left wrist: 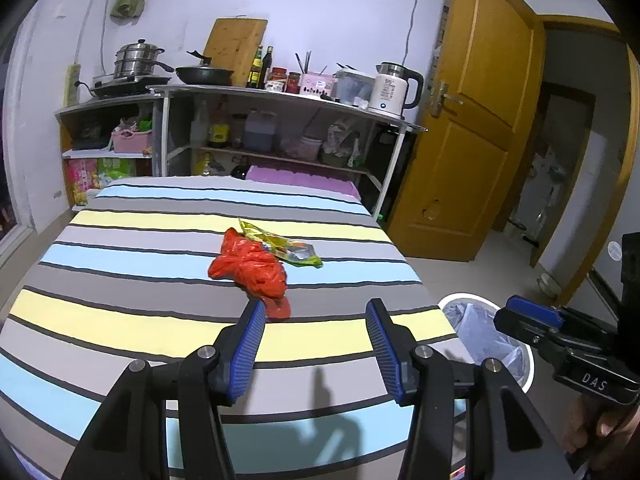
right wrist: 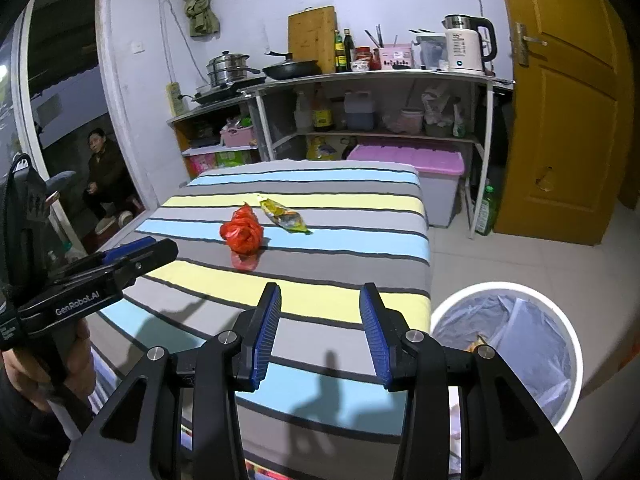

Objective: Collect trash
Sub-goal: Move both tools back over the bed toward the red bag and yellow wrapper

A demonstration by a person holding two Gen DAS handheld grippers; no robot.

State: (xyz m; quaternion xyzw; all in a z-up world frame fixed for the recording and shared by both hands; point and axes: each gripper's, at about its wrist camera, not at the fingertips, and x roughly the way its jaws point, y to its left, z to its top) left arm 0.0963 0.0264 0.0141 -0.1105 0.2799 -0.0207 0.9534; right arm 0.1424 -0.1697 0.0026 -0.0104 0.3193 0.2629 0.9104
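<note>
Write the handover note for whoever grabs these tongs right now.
Left tongs: open, empty, over the near part of the striped table.
Right tongs: open, empty, beside them.
Red plastic bag and yellow-green snack wrapper lie mid-table, touching.
White bin, lined, on the floor at the table's right; something seems to be in it already.
Left to do: pick up both pieces and drop them in the bin.
</note>
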